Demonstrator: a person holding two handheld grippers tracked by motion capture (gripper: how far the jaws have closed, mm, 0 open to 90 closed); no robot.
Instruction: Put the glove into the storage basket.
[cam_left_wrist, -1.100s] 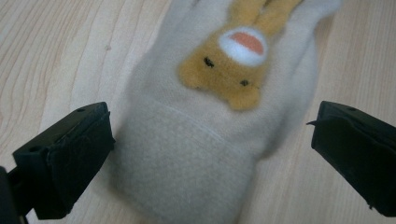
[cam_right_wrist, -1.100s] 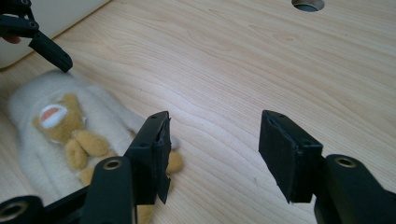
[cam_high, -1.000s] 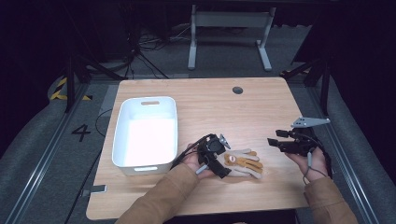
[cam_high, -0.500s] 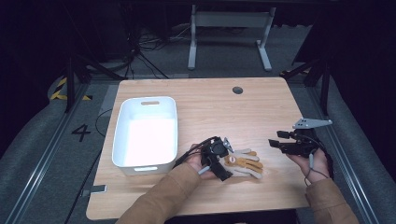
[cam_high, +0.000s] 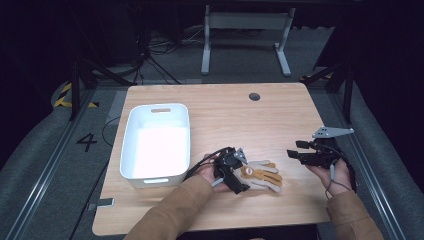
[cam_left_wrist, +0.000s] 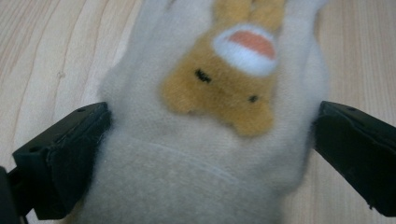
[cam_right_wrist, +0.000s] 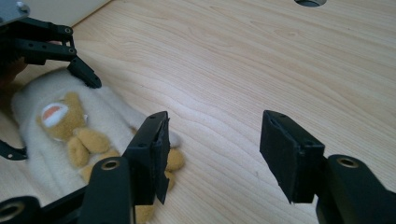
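Glove, a fleecy cream one with a tan bear patch, lies where it lay a second ago on the wooden table right of the white plastic bin, the left gripper having crept only slightly onto its cuff, so the grab looks about to happen. From the left gripper view its jaws stand apart, flanking the fuzzy cuff. From the right gripper view, the right gripper hangs wide apart over bare wood, just beside the glove's fingers.

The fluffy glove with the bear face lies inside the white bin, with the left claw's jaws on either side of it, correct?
Not quite. The glove lies on the bare wooden table, to the right of the white bin, not inside it, as the high view shows. The left claw does have its jaws on either side of it.
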